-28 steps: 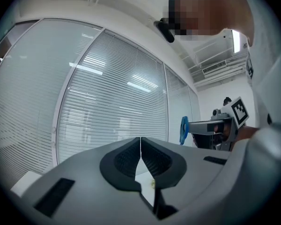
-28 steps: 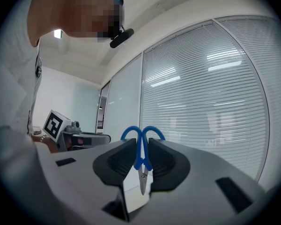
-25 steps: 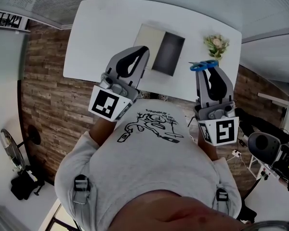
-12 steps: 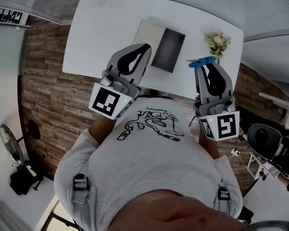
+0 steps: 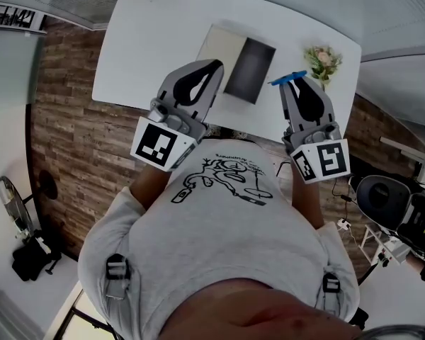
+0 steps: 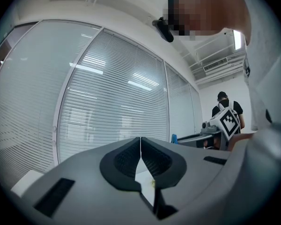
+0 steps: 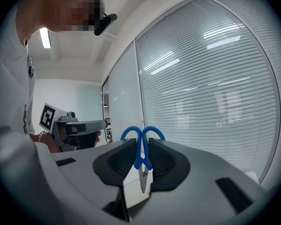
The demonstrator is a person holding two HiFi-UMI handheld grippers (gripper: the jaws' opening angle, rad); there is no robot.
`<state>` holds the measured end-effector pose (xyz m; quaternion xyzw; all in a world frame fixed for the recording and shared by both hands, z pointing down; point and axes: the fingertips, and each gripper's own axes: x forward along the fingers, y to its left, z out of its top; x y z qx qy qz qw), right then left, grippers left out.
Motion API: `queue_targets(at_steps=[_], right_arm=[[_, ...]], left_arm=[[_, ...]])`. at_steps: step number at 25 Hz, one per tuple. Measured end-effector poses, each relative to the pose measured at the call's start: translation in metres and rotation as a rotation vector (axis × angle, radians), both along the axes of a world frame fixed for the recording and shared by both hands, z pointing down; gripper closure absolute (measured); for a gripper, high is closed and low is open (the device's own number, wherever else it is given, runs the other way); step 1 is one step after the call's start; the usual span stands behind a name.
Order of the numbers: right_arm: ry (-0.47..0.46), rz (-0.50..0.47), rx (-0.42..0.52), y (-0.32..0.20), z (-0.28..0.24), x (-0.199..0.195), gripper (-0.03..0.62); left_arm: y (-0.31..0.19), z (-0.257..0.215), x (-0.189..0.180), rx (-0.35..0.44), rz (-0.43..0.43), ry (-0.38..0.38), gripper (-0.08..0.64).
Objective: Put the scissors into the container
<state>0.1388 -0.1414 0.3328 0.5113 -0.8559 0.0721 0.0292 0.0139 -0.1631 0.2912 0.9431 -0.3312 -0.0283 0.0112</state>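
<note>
My right tool [image 5: 298,83] is pinching the scissors [image 5: 289,78]. In the head view their blue handles poke out past its tips, and they show against the near right part of the white bench [image 5: 149,41]. That puts them between the container [image 5: 219,48] and a small bunch of flowers [image 5: 323,61], so the scissors are in the tool's grip and not in the container. In the right gripper view the right tool [image 7: 141,149] has its pads clamped on the scissors [image 7: 141,159] just below the two handle loops. The loops rise above the pads and the closed blades hang down between them. The container lies flat mid-bench, with one pale half and one dark half. My left tool [image 5: 211,68] has its tip showing at the container's near left corner. In the left gripper view the left tool [image 6: 140,146] has its pads pressed together with nothing between them. Each gripper view shows the other tool off to the side against window blinds.
</note>
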Motion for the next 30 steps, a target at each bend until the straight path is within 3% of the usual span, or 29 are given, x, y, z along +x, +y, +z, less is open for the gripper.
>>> queue_targets(at_steps=[30], right_arm=[[0.068, -0.057, -0.426, -0.069, 0.204, -0.025, 0.506]], left_arm=[[-0.013, 0.012, -0.014, -0.021, -0.028, -0.009, 0.54]])
